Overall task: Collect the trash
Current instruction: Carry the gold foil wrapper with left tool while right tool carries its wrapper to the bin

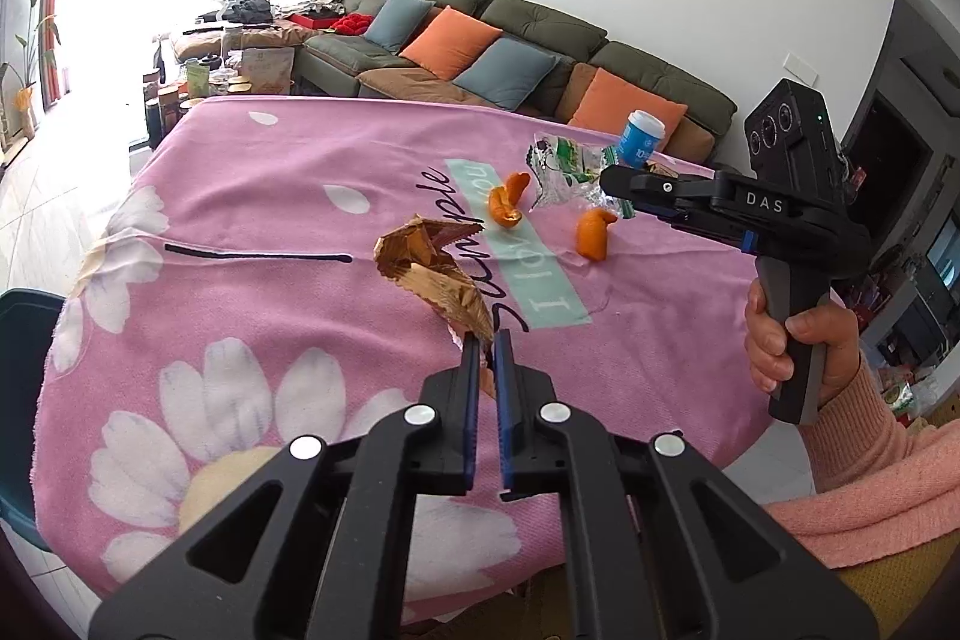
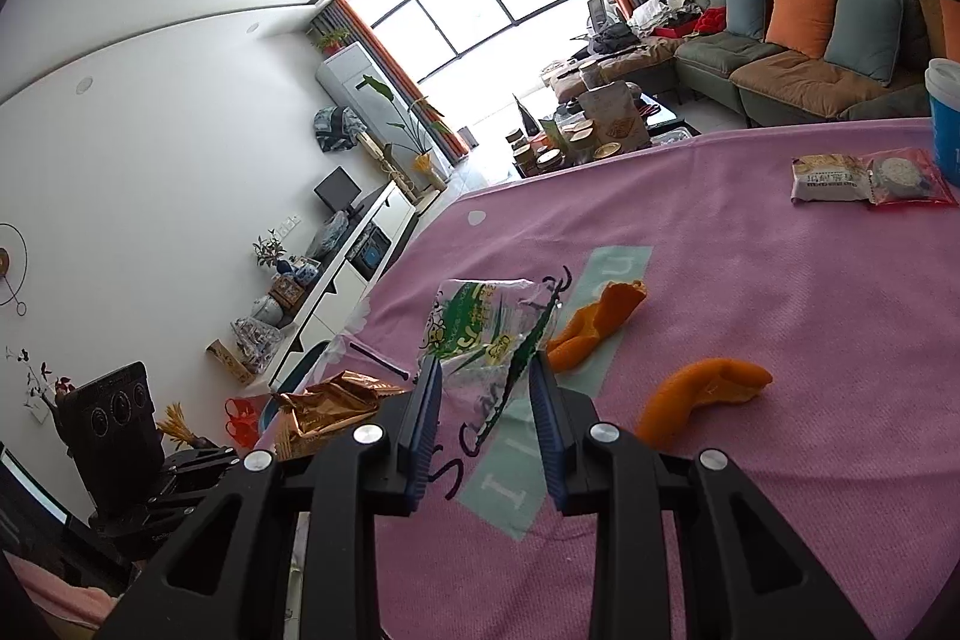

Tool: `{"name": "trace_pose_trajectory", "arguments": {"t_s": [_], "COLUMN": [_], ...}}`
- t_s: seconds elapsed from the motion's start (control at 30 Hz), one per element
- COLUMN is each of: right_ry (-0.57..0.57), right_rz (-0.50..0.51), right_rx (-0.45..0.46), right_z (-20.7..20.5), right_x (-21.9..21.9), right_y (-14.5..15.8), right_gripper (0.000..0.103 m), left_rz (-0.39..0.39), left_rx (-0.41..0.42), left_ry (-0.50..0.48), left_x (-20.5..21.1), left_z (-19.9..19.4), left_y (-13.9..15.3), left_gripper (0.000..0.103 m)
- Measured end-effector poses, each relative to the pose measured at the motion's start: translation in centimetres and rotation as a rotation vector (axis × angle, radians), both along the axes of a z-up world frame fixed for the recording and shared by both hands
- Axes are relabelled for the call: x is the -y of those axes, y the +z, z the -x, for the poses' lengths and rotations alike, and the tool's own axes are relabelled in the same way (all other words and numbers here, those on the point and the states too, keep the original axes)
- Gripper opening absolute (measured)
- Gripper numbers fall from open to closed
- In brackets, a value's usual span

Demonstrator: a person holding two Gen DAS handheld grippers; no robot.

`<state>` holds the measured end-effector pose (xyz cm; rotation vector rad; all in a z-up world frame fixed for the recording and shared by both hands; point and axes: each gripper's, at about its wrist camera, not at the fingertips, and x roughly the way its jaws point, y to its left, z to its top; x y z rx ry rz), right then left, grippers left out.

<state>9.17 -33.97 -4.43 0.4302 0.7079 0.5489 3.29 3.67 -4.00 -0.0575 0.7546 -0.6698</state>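
Left wrist view: the left gripper [image 1: 487, 340] is clenched on the near corner of a crumpled gold wrapper [image 1: 433, 274], its jaws almost together, the rest of the wrapper standing out over the pink flowered cloth [image 1: 252, 232] beyond the tips. Farther along lie two pieces of orange peel [image 1: 507, 207] [image 1: 593, 233], well apart from the wrapper. Behind them the right gripper [image 1: 609, 181], gripped by a hand [image 1: 792, 340] in a pink sleeve, has its tips at a clear green-printed plastic wrapper [image 1: 567, 169]. A blue cup [image 1: 643, 139] stands just past it (near the cloth's far edge).

Right wrist view: the right gripper [image 2: 485, 370] grasps the clear green-printed plastic wrapper [image 2: 486, 325] between partly closed jaws, the bag sticking out beyond the tips. To its right the two peels [image 2: 600, 319] [image 2: 702, 397] rest on the cloth [image 2: 750, 280]. The gold wrapper [image 2: 330, 409] shows at lower left, beside the left jaw. Two sealed snack packets [image 2: 831, 179] [image 2: 906, 175] lie side by side at the far right, next to the blue cup [image 2: 945, 124]
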Motion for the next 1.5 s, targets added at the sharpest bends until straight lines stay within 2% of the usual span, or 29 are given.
{"name": "trace_pose_trajectory", "arguments": {"t_s": [1.5], "right_ry": [0.315], "right_rz": [0.002], "right_rx": [0.019], "right_z": [-1.9], "right_x": [-12.9], "right_y": [0.8], "right_gripper": [0.028], "left_rz": [0.002], "left_rx": [0.090], "left_ry": [0.311], "left_x": [-10.5], "left_z": [3.5], "left_y": [4.2], "left_gripper": [0.004]}}
